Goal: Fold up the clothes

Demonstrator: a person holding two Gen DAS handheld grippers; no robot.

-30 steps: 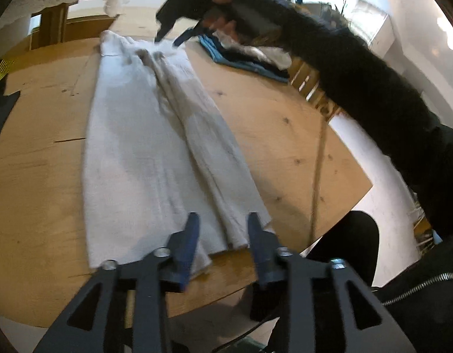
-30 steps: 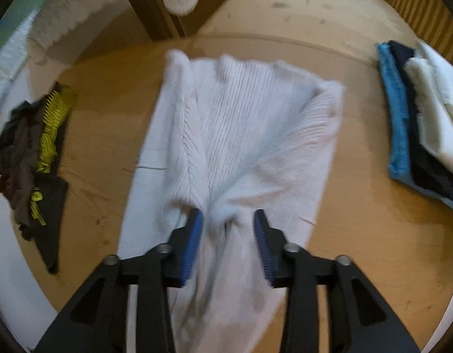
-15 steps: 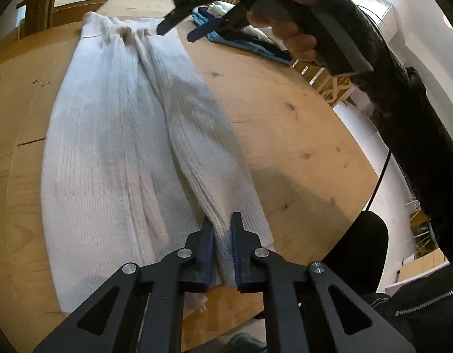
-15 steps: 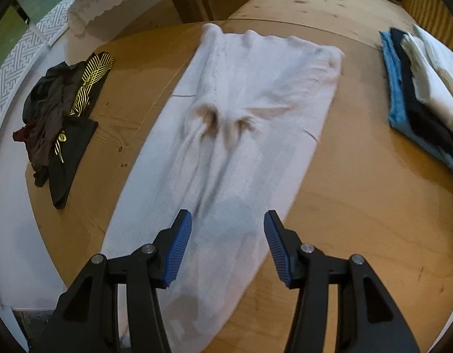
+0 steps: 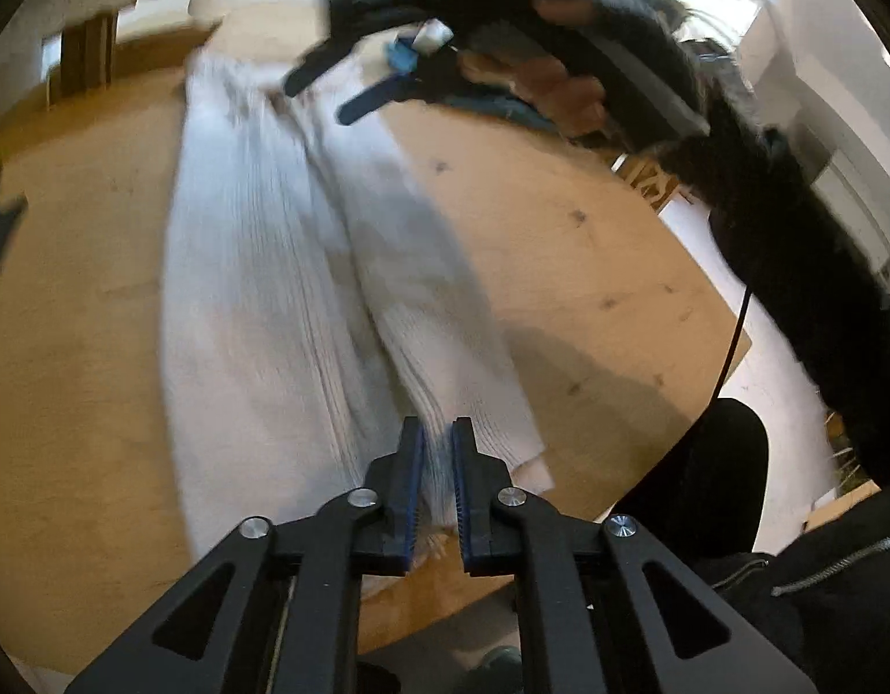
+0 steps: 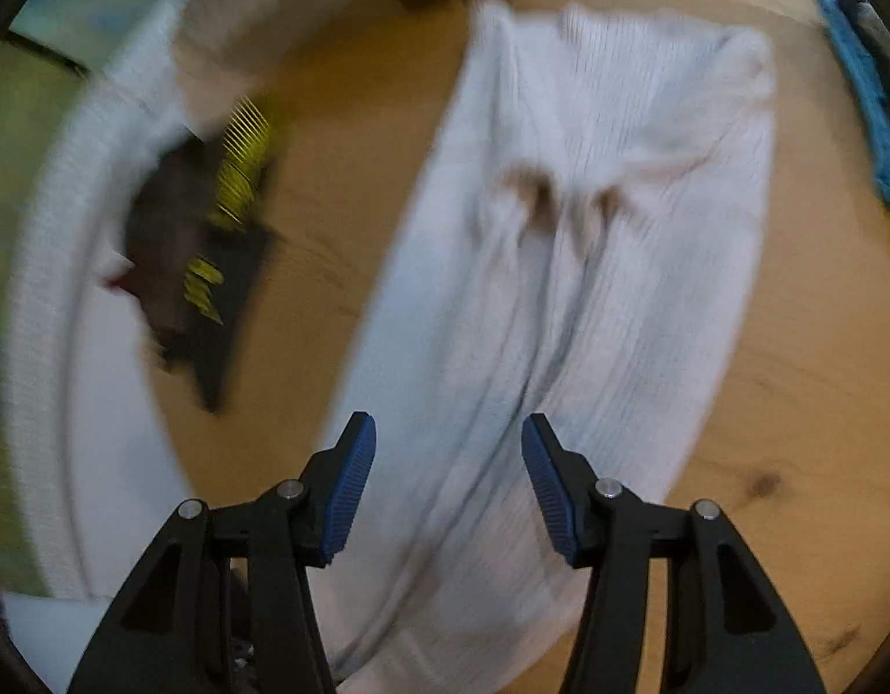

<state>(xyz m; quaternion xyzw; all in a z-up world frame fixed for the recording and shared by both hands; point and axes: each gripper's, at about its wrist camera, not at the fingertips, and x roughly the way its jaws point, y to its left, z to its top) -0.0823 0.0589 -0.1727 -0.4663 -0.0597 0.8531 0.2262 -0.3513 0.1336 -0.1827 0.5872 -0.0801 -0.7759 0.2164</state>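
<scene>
On the wooden table [image 5: 589, 266] the white ribbed sweater [image 5: 259, 289] lies flat and lengthwise, sleeves folded in along its middle. The left gripper [image 5: 437, 451] has its jaws pinched narrow on the near hem; the right gripper [image 6: 447, 480] hovers above the cloth, jaws wide. To fold well, I judge the right should take the hem beside the left, then both carry it evenly toward the collar. No containers show; a folded stack [image 6: 867, 92] sits just beside the sweater

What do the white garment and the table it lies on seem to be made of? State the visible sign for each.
White garment: probably soft ribbed knit, judging by its lengthwise ribs. Table: apparently light wood, matte, with dark knots and grain.
</scene>
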